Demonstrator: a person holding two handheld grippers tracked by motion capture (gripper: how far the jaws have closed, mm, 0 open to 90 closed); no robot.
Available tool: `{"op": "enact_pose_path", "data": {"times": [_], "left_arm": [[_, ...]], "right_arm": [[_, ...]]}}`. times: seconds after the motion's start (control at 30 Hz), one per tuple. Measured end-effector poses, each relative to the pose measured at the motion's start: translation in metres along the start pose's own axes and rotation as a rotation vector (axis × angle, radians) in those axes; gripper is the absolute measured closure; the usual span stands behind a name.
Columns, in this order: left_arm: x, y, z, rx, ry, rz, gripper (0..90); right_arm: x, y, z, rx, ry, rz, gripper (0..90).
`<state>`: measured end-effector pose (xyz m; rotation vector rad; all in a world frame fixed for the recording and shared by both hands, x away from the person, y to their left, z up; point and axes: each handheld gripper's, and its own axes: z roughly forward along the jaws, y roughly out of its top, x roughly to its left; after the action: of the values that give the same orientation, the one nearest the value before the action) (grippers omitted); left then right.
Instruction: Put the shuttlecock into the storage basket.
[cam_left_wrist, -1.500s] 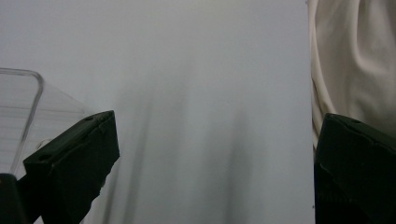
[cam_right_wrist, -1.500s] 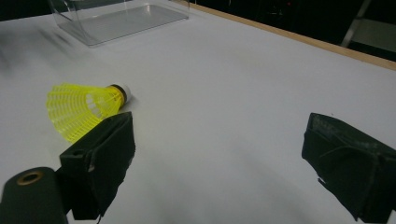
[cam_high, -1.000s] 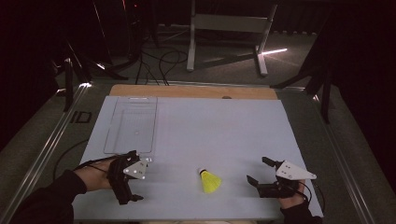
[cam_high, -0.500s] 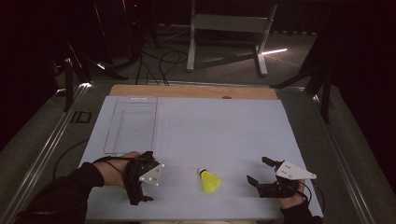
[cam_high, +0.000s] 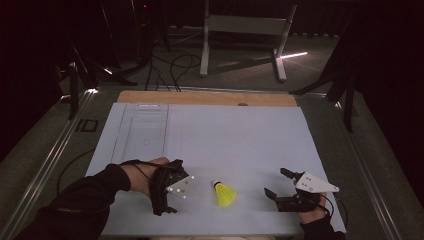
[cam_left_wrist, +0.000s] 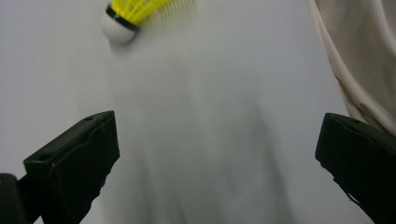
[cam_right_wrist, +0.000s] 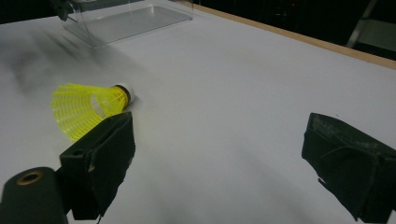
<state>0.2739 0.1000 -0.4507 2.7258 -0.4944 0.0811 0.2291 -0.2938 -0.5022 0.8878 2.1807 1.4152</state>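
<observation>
A yellow shuttlecock (cam_high: 225, 194) with a white cork tip lies on its side on the white table sheet (cam_high: 240, 140), near the front edge. My left gripper (cam_high: 172, 187) is just left of it, open and empty. In the left gripper view the shuttlecock (cam_left_wrist: 126, 14) sits beyond the left jaw, outside the wide gap of the gripper (cam_left_wrist: 215, 154). My right gripper (cam_high: 277, 182) rests open to the right of the shuttlecock. The right gripper view has the shuttlecock (cam_right_wrist: 88, 109) lying just past the left jaw of that gripper (cam_right_wrist: 224, 158), with nothing between the jaws.
A clear plastic tray (cam_high: 145, 132) lies at the back left of the sheet, and its wall (cam_right_wrist: 126, 18) rises far off in the right gripper view. A wooden strip (cam_high: 205, 97) borders the far edge. Pale cloth (cam_left_wrist: 359, 60) hangs at the right of the left gripper view.
My left gripper has moved right along the front of the sheet, closer to the shuttlecock. The right gripper and the shuttlecock have stayed put.
</observation>
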Motion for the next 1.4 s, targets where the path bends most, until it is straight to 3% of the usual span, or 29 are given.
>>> {"op": "enact_pose_path", "data": {"times": [0.37,0.4,0.43,0.57,0.7,1.0,1.4], "left_arm": [[0.025,0.031,0.008,0.018,-0.014,0.128,1.0],[0.027,0.034,0.008,0.009,-0.032,0.133,1.5],[0.029,0.036,0.010,0.012,-0.016,0.146,2.8],[0.037,0.042,0.014,0.013,-0.021,0.176,5.0],[0.045,0.045,0.020,0.023,0.000,0.216,7.5],[0.062,0.045,0.032,0.042,0.021,0.273,20.0],[0.079,0.049,0.053,0.069,0.001,0.276,28.1]], "right_arm": [[-0.001,-0.001,-0.001,-0.007,0.002,0.003,9.7],[-0.001,-0.001,-0.001,-0.008,0.003,0.004,9.7],[-0.001,-0.001,-0.001,-0.009,0.005,0.003,9.7],[-0.001,-0.001,-0.001,-0.012,0.006,0.003,9.7],[-0.001,-0.001,-0.001,-0.011,0.009,0.004,9.7],[-0.001,-0.002,-0.001,-0.008,0.020,0.009,9.7],[-0.001,-0.002,0.000,-0.011,0.027,0.007,9.7]]}}
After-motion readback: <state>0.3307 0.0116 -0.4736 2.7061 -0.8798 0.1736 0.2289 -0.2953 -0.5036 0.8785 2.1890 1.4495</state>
